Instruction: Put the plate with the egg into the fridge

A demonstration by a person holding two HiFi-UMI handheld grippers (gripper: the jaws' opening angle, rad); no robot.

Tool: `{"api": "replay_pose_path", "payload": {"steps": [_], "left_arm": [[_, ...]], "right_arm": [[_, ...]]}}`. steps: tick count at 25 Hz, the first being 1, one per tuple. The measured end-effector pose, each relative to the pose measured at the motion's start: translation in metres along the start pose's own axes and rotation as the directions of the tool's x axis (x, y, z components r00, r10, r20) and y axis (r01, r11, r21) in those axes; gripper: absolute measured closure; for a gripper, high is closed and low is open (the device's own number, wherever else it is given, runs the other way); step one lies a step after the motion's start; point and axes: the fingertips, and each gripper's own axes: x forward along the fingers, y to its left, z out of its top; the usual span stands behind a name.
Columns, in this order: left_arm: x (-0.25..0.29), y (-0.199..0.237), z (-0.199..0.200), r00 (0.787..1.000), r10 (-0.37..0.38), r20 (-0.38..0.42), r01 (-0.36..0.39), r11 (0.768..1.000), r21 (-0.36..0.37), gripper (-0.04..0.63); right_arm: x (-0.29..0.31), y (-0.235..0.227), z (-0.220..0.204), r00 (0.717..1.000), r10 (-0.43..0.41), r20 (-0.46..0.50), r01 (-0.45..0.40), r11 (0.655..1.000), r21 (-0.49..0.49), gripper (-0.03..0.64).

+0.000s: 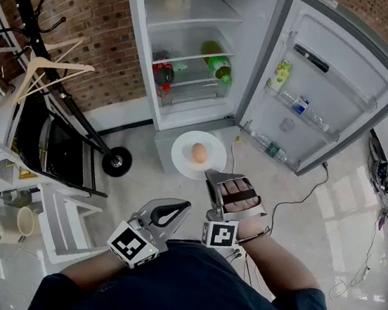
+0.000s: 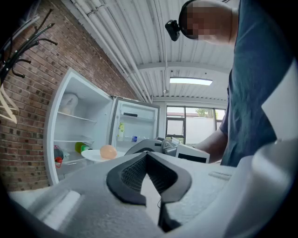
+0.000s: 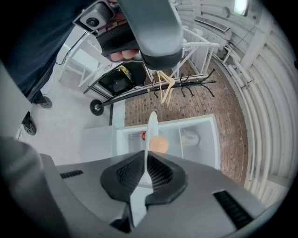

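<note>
A white plate (image 1: 186, 158) with a brown egg (image 1: 199, 153) on it hangs level in front of the open white fridge (image 1: 254, 45), over its low front. My right gripper (image 1: 214, 177) is shut on the plate's near rim. The right gripper view shows the plate (image 3: 151, 131) edge-on between the pads, with the egg (image 3: 159, 144) beyond and the fridge (image 3: 205, 139) behind. My left gripper (image 1: 185, 205) sits lower and to the left, shut with nothing in it. From its view the plate (image 2: 93, 155) and egg (image 2: 108, 151) float before the fridge shelves.
The fridge's middle shelf holds a green bottle (image 1: 219, 65) and a dark bottle (image 1: 163, 74); its top shelf carries a pale item. The open door (image 1: 331, 84) swings right with small items in its racks. A black wheeled cart (image 1: 53, 146), coat rack and white stand are at left.
</note>
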Motion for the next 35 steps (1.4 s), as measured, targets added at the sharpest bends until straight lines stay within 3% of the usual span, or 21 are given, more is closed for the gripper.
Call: {"api": "replay_pose_path", "payload": {"steps": [9,22,29,35], "left_arm": [[0.016,0.001,0.0,1.0,0.025,0.005,-0.025,1.0,0.003,0.592],[0.043,0.014,-0.002,0.993,0.119,0.018,-0.119,0.993,-0.01,0.592],[0.053,0.056,0.003,0.988,0.147,0.041,-0.147,0.989,-0.006,0.592],[0.071,0.111,0.013,0.99,0.125,0.062,-0.127,0.992,0.016,0.592]], "right_arm": [[0.002,-0.003,-0.013,1.0,-0.01,0.025,0.01,1.0,-0.018,0.597],[0.021,-0.003,-0.035,0.995,-0.004,0.096,0.009,0.999,-0.052,0.596],[0.058,-0.011,-0.036,0.994,-0.004,0.11,0.011,0.998,-0.062,0.596],[0.108,-0.035,-0.03,0.993,-0.03,0.114,0.039,0.996,-0.077,0.597]]}}
